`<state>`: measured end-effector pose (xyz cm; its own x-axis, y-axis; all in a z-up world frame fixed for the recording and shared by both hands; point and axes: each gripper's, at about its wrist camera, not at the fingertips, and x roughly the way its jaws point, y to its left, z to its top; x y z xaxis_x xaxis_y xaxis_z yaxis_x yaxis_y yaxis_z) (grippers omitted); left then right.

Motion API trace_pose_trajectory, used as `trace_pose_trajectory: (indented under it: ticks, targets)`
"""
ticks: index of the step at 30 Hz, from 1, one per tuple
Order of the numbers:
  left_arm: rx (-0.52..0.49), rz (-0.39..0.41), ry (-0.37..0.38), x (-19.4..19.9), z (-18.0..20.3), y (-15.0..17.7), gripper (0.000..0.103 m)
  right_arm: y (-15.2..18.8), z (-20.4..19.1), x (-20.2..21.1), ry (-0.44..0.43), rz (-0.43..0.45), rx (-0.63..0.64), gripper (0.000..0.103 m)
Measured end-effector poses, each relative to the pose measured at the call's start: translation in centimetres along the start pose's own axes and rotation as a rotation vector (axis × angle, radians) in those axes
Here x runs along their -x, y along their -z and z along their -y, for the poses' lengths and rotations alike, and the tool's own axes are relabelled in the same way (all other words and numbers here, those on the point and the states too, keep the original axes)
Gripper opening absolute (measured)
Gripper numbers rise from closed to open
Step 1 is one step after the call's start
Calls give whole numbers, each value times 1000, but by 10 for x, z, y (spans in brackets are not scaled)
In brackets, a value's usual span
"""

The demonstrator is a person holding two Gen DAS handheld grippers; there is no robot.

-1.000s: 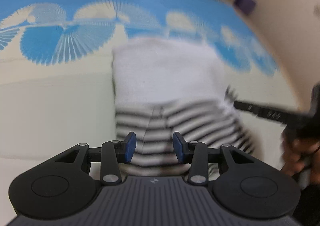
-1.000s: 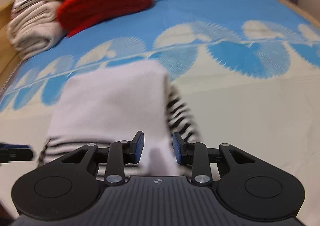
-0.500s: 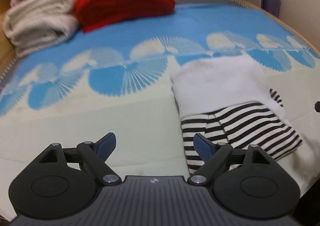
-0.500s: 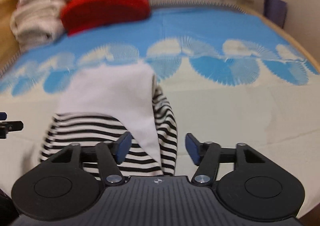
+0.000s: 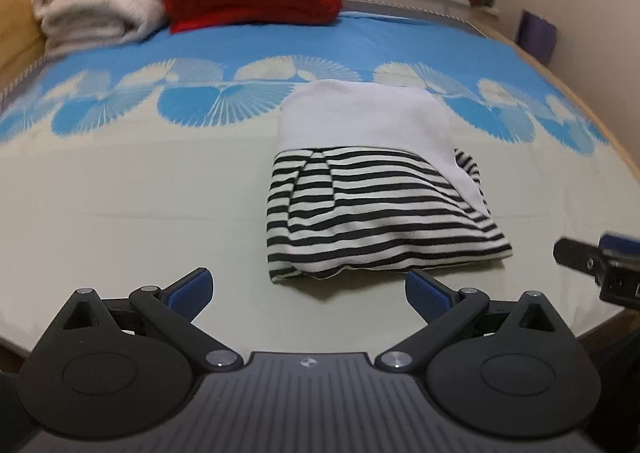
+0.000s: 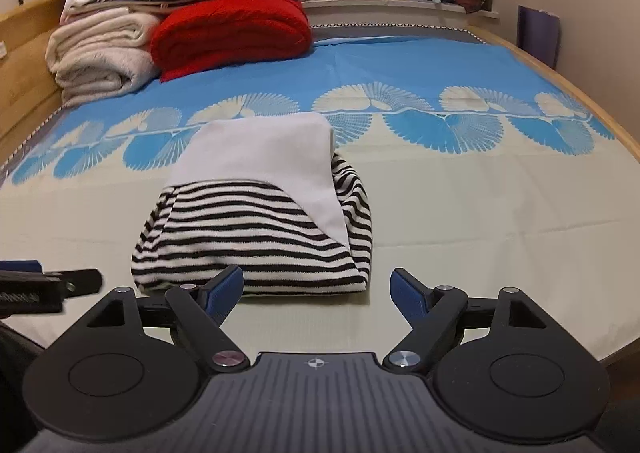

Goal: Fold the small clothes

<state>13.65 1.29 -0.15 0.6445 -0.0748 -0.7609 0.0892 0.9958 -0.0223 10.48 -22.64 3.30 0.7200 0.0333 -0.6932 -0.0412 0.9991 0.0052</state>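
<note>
The striped garment [image 5: 376, 209], black-and-white bands with a plain white panel folded over its far half, lies as a compact bundle on the bed [image 5: 132, 181], on the pale part of the sheet just short of the blue fan pattern. A second ago both pairs of fingers were nearly together right over its near hem; now they have let go and pulled back toward the bed's near edge. The left gripper [image 5: 309, 291] has its blue fingers [image 5: 191, 289] spread as wide as they go, nothing between them, and the right gripper [image 6: 316, 291] is opening too, its fingers [image 6: 222, 289] clear of the cloth, the hem lying just beyond them. To my eye this fold is done and the piece has been released; the right edge looks a bit loose, stripes peeking out from under the white.

No basket or box is about. The only store is the far left stack: cream blanket [image 6: 100, 53], red knit [image 6: 232, 37], more linens above.
</note>
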Motion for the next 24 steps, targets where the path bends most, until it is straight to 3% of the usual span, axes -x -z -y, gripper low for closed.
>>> trace_pose_trajectory:
  ticks: [8,15,24]
  targets:
    - [-38,25,45,-10,24,-1,102,-2,-3,-9,11,-9,-23,83]
    - [30,28,65,-16,20,-8,102,-2,-12,-16,8,-11,15,83]
    - [28,28,74,-20,21,-9,102,-4,-14,-19,16,-4,9,83]
